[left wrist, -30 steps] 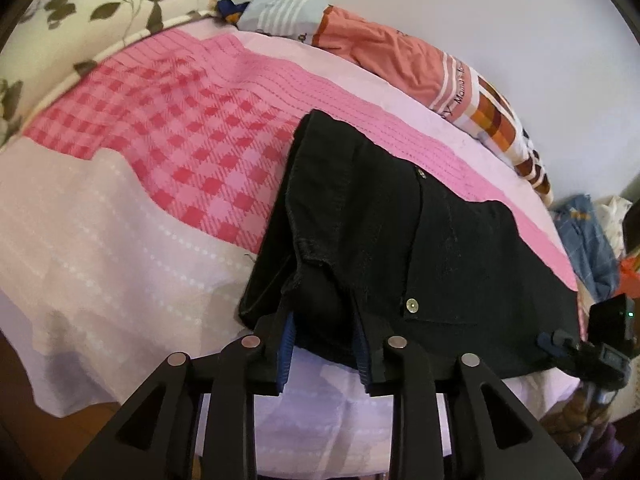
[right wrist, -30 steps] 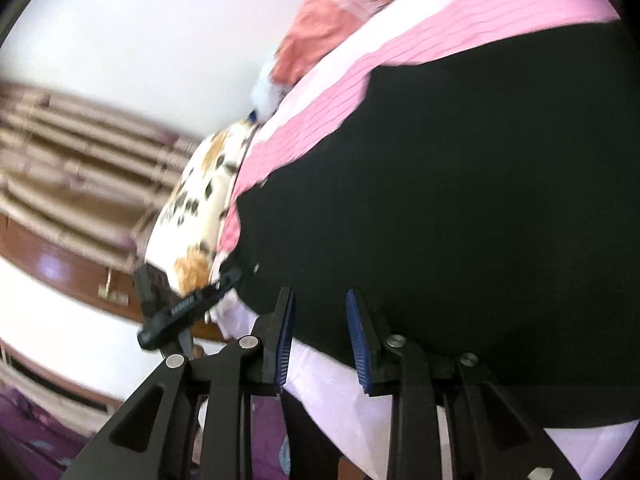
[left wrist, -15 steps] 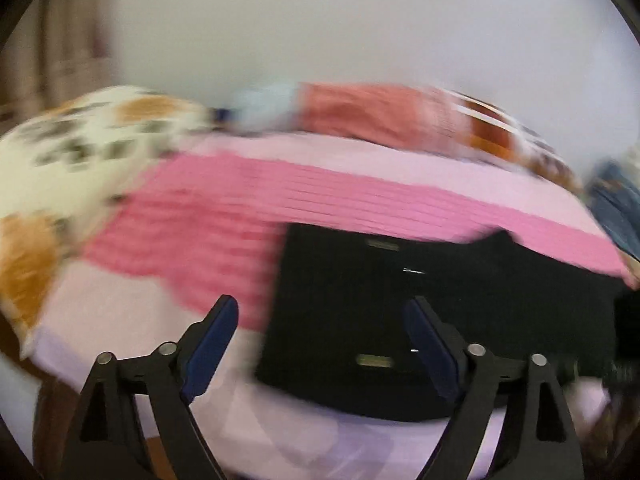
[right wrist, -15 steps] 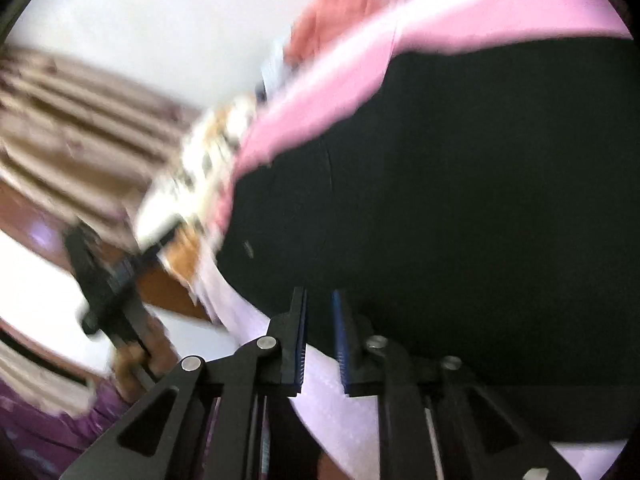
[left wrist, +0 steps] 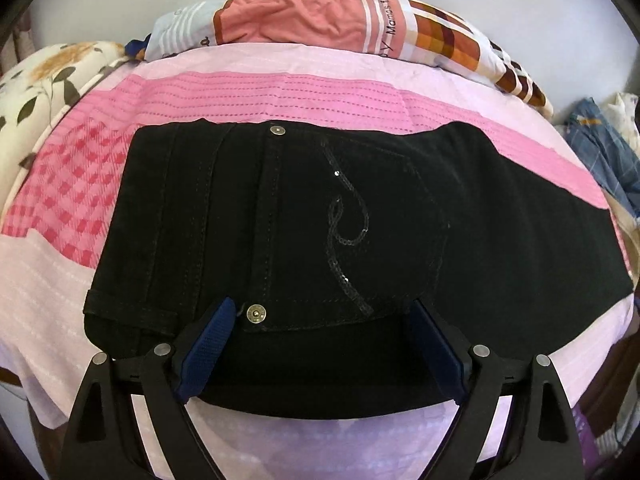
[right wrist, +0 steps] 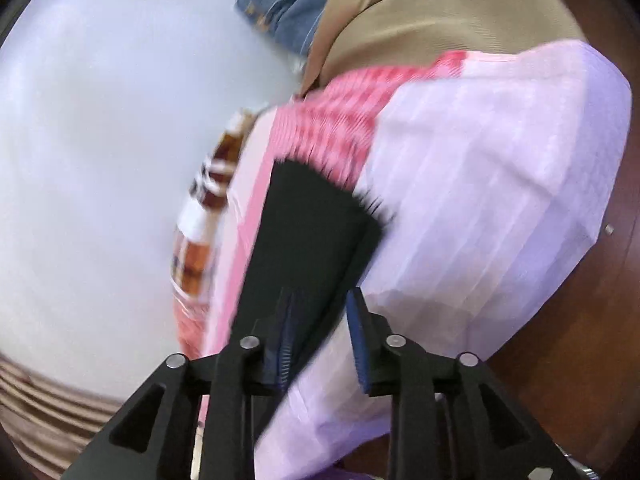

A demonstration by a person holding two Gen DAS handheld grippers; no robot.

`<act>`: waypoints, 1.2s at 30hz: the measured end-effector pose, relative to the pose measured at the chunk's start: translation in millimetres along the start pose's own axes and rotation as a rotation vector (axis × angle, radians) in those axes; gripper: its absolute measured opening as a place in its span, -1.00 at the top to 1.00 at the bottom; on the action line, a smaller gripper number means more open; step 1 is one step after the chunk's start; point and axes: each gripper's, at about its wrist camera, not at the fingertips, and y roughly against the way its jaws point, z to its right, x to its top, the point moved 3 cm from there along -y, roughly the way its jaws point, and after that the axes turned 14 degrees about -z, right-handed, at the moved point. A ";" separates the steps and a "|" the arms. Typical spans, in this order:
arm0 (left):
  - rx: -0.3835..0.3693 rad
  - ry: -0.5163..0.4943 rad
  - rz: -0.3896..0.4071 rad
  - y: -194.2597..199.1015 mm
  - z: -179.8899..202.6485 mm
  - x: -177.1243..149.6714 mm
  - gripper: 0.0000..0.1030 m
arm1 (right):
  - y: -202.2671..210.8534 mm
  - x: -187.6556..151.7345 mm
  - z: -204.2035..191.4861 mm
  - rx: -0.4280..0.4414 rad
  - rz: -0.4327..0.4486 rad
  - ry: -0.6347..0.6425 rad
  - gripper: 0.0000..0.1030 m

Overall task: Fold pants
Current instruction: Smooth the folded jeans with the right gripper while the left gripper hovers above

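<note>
Black pants [left wrist: 320,220] lie flat on the pink bed sheet [left wrist: 280,88], waistband to the left and legs running off to the right. A sequin swirl marks the back pocket. My left gripper [left wrist: 320,312] hovers over the near edge of the pants. Its jaws are wide and still opening, with cloth beneath them but nothing pressed. In the blurred right wrist view, the leg end of the pants [right wrist: 312,232] runs down between the fingers of my right gripper [right wrist: 320,300]. Those jaws are opening too, and the pads stand apart from the cloth.
A folded orange and checked quilt [left wrist: 340,24] lines the far side of the bed, and a floral pillow [left wrist: 52,80] sits at the left. Loose clothes [left wrist: 600,152] pile up at the right. Blue jeans [right wrist: 288,8], tan cloth [right wrist: 440,12] and the wooden bed frame [right wrist: 600,320] lie beyond the leg end.
My left gripper let go of the waistband, opened wide and shifted along the near edge. My right gripper swung fast from the broad part of the pants to the leg end, and its jaws widened.
</note>
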 end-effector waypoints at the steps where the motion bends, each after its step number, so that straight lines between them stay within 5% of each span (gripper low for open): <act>1: -0.011 0.002 0.005 -0.8 0.4 1.0 -0.77 | -0.2 4.1 4.8 0.024 0.010 -0.008 0.41; 13: -0.009 0.014 0.002 -5.2 1.1 5.2 -0.84 | -36.0 26.2 8.1 0.009 0.013 -0.014 0.33; 15: 0.004 0.002 -0.002 -5.3 2.8 6.2 -0.86 | -42.5 26.9 4.2 -0.033 0.019 -0.015 0.46; 16: 0.010 -0.003 -0.003 -5.2 3.5 6.9 -0.86 | -45.2 27.0 1.8 -0.079 0.018 -0.008 0.78; 20: -0.012 -0.003 0.009 -2.2 2.1 6.9 -0.86 | -46.5 25.9 -1.8 -0.142 -0.001 -0.001 0.84; 27: -0.199 0.135 0.066 30.5 -19.1 11.9 -0.86 | -67.1 -8.2 -113.5 -0.107 -0.073 0.278 0.84; 36: -0.222 0.140 0.102 51.8 -20.9 4.2 -0.86 | -184.6 -126.7 -223.0 -0.015 -0.406 0.510 0.84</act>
